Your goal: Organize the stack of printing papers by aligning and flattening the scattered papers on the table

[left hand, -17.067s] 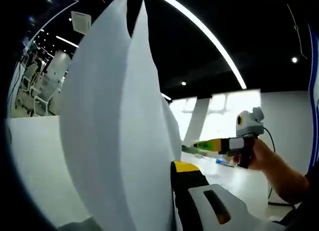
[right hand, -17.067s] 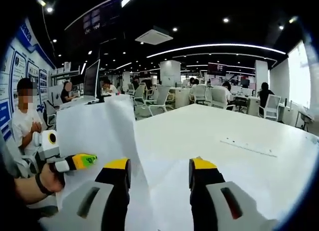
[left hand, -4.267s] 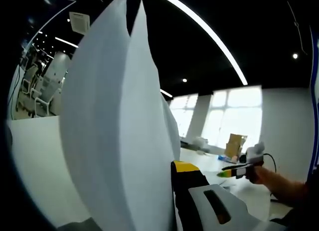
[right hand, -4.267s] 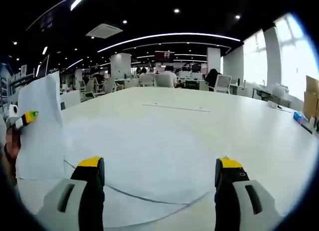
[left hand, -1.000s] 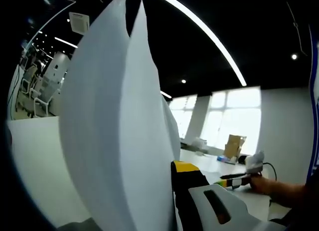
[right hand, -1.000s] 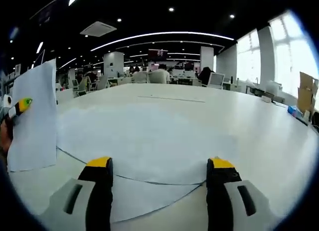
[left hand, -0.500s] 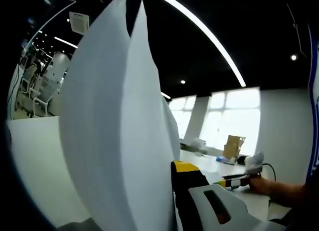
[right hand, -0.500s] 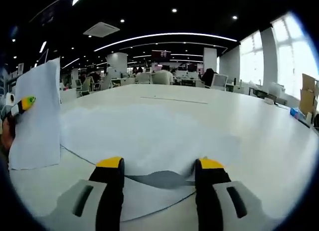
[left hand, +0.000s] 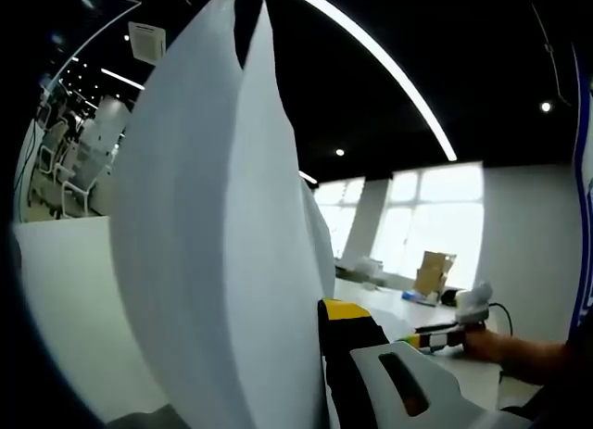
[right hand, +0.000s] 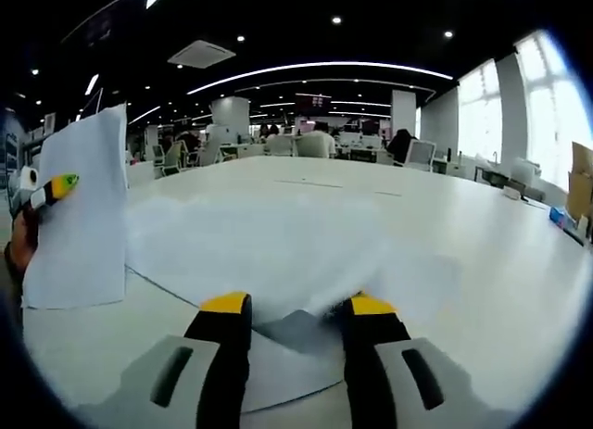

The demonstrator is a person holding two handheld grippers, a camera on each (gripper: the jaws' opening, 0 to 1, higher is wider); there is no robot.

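White printing papers were split between two places. One sheaf (right hand: 79, 211) stood upright at the table's near left edge, pinched by the left gripper (right hand: 51, 190), whose jaws were pressed onto it; in the left gripper view the same sheets (left hand: 213, 244) bulged and fanned apart above the jaw. A loose sheet (right hand: 278, 248) lay flat on the white table (right hand: 482, 262), its near edge lifted into a small hump between the jaws of the right gripper (right hand: 295, 310), which were drawn close on that edge, though I could not tell whether they had fully bitten. By my reading the job was partway: one bundle gathered but not squared, one sheet being picked up, nothing yet aligned or flattened into a single stack. Office desks and chairs (right hand: 306, 144) stood far behind.
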